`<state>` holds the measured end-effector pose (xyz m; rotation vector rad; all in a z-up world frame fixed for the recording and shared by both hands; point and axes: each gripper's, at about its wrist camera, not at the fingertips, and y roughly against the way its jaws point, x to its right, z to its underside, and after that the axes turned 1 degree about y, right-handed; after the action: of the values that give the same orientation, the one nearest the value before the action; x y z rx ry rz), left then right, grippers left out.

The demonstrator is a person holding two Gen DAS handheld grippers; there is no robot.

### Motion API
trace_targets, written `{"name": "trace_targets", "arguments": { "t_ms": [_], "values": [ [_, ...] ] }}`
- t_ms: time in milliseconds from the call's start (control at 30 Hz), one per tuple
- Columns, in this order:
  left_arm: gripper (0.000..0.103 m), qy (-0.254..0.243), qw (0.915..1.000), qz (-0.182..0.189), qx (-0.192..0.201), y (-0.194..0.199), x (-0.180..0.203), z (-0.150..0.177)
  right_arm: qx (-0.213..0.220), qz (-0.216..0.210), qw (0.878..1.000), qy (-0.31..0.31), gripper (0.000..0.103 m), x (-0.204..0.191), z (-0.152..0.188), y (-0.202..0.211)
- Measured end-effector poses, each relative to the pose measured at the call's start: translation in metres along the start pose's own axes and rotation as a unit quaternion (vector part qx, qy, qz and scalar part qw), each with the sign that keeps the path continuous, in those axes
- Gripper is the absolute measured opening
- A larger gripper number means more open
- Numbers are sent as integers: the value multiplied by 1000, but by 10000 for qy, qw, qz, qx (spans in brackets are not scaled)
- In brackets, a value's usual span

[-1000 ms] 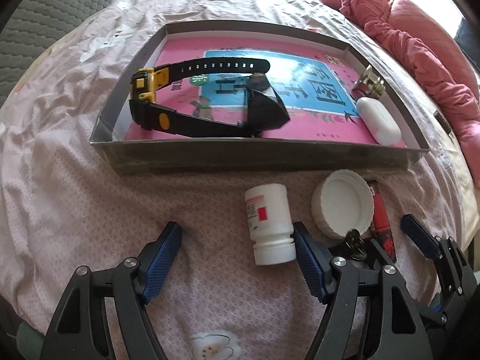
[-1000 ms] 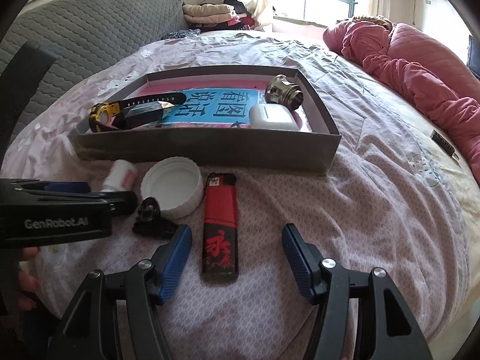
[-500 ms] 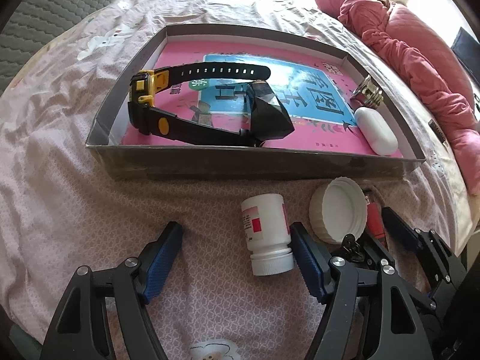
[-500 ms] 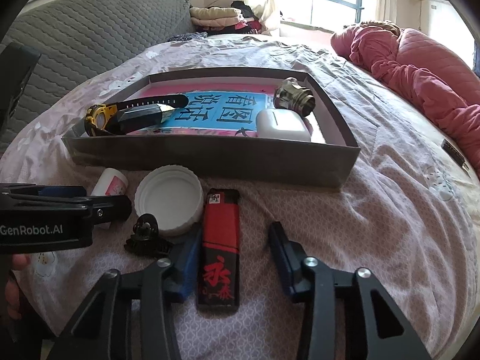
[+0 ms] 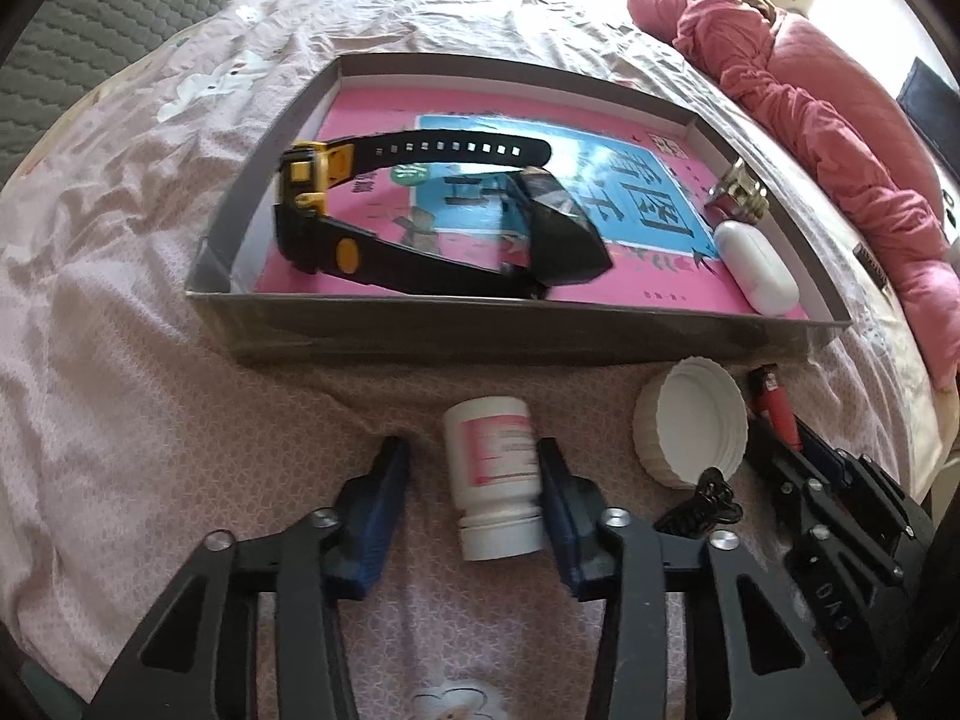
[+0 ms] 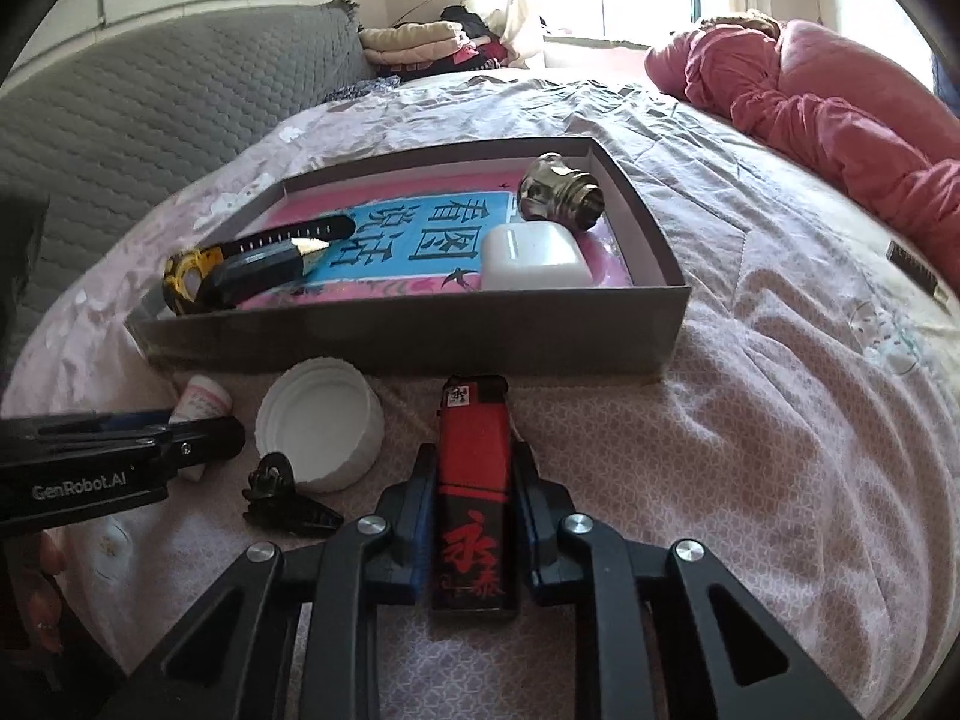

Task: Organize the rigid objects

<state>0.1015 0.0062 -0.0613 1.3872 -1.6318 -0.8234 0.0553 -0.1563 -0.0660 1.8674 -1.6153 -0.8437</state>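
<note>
Red-and-black plastic lighter (image 6: 474,492) lies lengthwise between my right hand-held gripper's (image 6: 471,516) just-closed jaws, held, pointing toward the grey cardboard tray (image 6: 408,339) ahead.

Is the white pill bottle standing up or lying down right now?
Lying down. The bottle rests on its side on the bedspread, cap toward the camera, between the left gripper fingers, outside the box.

Red lighter (image 6: 474,492) with black base and red characters; white pill bottle (image 5: 495,474), pink label; white cap (image 5: 690,429); grey box (image 5: 516,333); black-and-yellow watch (image 5: 336,213); pale pink dotted bedsheet (image 5: 120,420); blue-padded black grippers.
</note>
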Motion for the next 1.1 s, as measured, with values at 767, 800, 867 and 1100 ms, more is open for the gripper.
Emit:
{"name": "trace_targets", "arguments": {
  "t_ms": [767, 800, 867, 1100],
  "values": [
    [27, 67, 9989, 279, 374, 41, -2, 0, 485, -384, 9976, -311, 23, 9, -8, 22],
    [27, 71, 9988, 282, 384, 43, -2, 0, 501, -394, 9975, -316, 23, 9, -8, 23],
    [27, 76, 9987, 284, 418, 47, -3, 0, 549, -406, 9971, -323, 23, 9, -9, 25],
    [27, 89, 9981, 286, 546, 58, -5, -3, 697, -409, 9961, -367, 23, 12, -10, 33]
  ]
}}
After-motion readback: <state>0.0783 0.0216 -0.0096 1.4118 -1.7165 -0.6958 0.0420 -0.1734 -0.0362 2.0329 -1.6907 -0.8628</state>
